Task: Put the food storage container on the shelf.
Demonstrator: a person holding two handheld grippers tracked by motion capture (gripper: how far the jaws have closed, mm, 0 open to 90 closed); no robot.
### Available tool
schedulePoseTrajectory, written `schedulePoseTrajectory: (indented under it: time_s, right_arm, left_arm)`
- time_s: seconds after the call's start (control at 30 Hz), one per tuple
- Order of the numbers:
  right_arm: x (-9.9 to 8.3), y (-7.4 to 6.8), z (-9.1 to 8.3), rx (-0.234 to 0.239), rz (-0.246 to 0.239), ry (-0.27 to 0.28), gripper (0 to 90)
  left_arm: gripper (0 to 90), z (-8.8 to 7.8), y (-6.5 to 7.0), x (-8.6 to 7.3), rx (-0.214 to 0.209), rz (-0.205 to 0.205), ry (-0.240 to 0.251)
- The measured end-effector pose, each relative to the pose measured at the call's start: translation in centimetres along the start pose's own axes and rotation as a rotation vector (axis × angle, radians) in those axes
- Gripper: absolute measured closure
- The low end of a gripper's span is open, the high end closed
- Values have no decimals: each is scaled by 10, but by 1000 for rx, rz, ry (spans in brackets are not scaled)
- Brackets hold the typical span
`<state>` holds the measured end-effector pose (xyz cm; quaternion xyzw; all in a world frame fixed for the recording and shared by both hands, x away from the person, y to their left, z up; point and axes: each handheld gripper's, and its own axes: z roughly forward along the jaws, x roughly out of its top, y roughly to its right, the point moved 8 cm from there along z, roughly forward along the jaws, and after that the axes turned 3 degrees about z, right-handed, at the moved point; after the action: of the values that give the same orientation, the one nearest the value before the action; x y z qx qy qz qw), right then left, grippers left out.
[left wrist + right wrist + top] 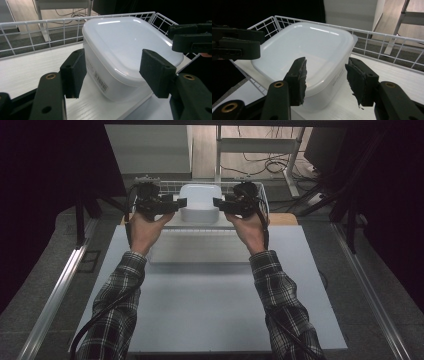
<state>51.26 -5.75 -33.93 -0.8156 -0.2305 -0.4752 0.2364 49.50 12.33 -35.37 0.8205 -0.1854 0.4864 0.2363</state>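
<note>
A white plastic container [200,202] with its lid on sits in a white wire basket [165,184] at the far edge of the table. My left gripper [177,204] is at the container's left side and my right gripper [218,204] at its right, both pointing inward. In the left gripper view the open jaws [115,71] straddle a near corner of the container [125,42] without pressing on it. In the right gripper view the jaws [325,80] also stand open around a corner of the container [307,47]. Each view shows the other gripper across the lid.
The basket's wire walls [37,23] rise around the container on a white shelf. A flat white slab [200,247] lies on the grey table [210,310] just below the basket. Dark curtains flank both sides. Desk legs and cables [260,162] lie on the floor beyond.
</note>
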Motion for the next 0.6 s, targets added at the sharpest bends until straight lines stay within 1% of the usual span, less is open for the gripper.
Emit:
schedulePoseTrajectory:
  time_s: [0.13, 0.17, 0.2, 0.27, 0.33, 0.37, 0.4, 0.43, 0.47, 0.5, 0.53, 0.57, 0.6]
  right_arm:
    - [1, 2, 2, -7, 8, 2, 483]
    - [1, 3, 2, -17, 7, 4, 472]
    - [2, 3, 1, -21, 5, 5, 465]
    - [1, 2, 0, -20, -3, 7, 432]
    - [1, 1, -2, -7, -8, 19, 375]
    - [1, 1, -2, -7, -8, 19, 375]
    - [0, -1, -3, 18, -8, 23, 309]
    - [0, -1, -3, 18, -8, 23, 309]
    - [-2, -4, -4, 34, -17, 22, 266]
    - [-2, -4, -4, 34, -17, 22, 266]
    - [-4, -7, -6, 42, -35, 31, 211]
    - [-5, -8, -7, 43, -41, 33, 188]
    - [-6, -9, -8, 43, -48, 33, 174]
  left_arm:
    - [369, 1, -2, 1, 1, 2, 1]
    - [344, -1, -2, 1, 16, 18, 2]
    - [335, -2, -2, 1, 17, 24, 3]
    - [298, -4, -1, 0, -3, 25, 6]
    - [266, -6, 2, -2, -32, 26, 1]
    - [249, -6, 2, -2, -32, 26, 1]
    - [229, -7, 5, -4, -51, 31, 0]
    - [229, -8, 6, -5, -59, 32, -2]
    - [207, -11, 10, -8, -76, 44, -11]
    - [200, -11, 10, -8, -76, 44, -11]
    - [171, -12, 12, -11, -96, 60, -23]
    - [157, -13, 14, -13, -107, 69, -33]
    - [145, -15, 18, -17, -118, 89, -33]
